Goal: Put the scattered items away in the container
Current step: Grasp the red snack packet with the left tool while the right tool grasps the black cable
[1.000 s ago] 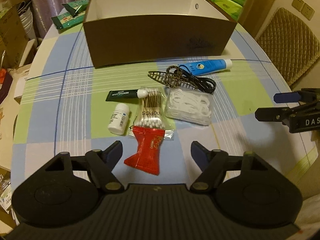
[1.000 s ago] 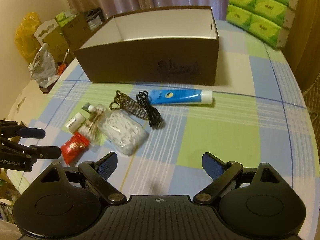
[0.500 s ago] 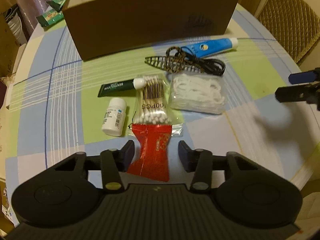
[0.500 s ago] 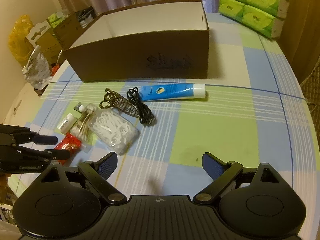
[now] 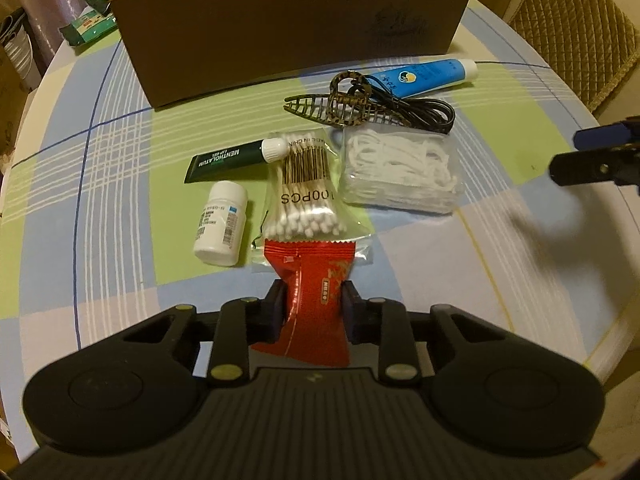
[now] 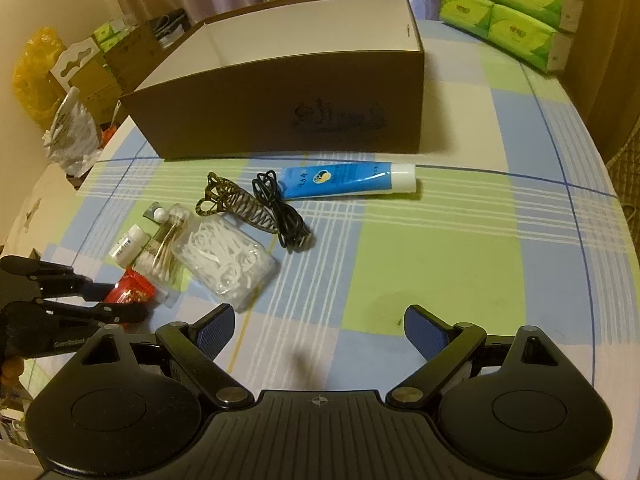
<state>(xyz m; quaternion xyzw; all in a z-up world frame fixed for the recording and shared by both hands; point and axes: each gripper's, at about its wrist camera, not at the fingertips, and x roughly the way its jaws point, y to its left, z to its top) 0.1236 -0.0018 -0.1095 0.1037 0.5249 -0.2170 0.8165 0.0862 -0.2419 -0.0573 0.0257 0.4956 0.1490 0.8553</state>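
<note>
My left gripper (image 5: 311, 304) is shut on a red snack packet (image 5: 310, 284), which lies on the table; both also show in the right wrist view, gripper (image 6: 120, 304) and packet (image 6: 134, 290). Beyond lie a cotton swab bag (image 5: 306, 200), a white pill bottle (image 5: 220, 224), a green lip gel tube (image 5: 232, 158), a floss pick bag (image 5: 400, 174), a hair claw (image 5: 344, 106), a black cable (image 5: 420, 114) and a blue tube (image 5: 424, 76). The brown box (image 6: 280, 116) stands open behind them. My right gripper (image 6: 320, 330) is open and empty above the table.
Green tissue packs (image 6: 516, 12) are stacked at the back right. Green packets (image 5: 92, 28) lie left of the box. A padded chair (image 5: 572, 32) stands off the right edge. Bags and cartons (image 6: 72, 92) sit beyond the left edge.
My left gripper moved forward and down over the red packet and closed on it. My right gripper stayed open and shifted slightly.
</note>
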